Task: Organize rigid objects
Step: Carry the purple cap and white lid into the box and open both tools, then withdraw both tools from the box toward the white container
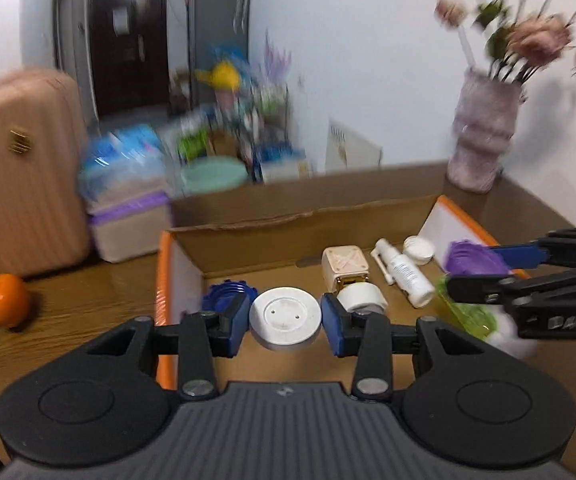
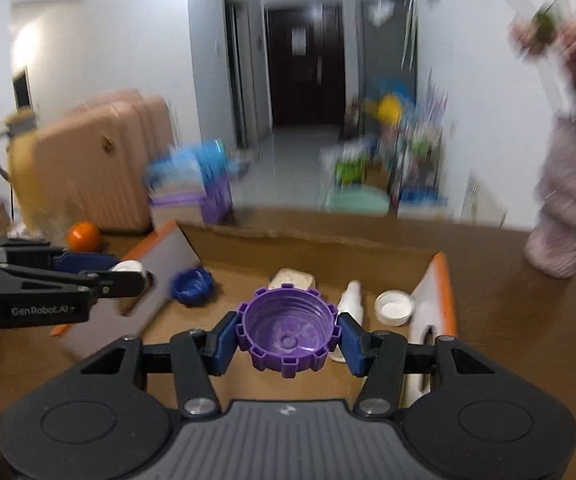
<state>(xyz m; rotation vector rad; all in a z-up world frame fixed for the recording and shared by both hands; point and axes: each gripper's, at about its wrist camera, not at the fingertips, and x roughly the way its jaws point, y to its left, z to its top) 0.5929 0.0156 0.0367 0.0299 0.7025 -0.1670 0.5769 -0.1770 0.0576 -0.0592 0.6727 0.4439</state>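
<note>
a: our left gripper [image 1: 286, 317] clamps a white round lid [image 1: 286, 316]; our right gripper [image 2: 286, 335] clamps a purple ridged cap [image 2: 286, 330].

b: both over the cardboard box [image 1: 288, 224]. blue cap [image 2: 192, 286] at ten o'clock, spray bottle [image 1: 405, 274] at two.

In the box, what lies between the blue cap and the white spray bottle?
In the right wrist view, a beige square bottle lies between the blue cap and the white spray bottle.
</note>
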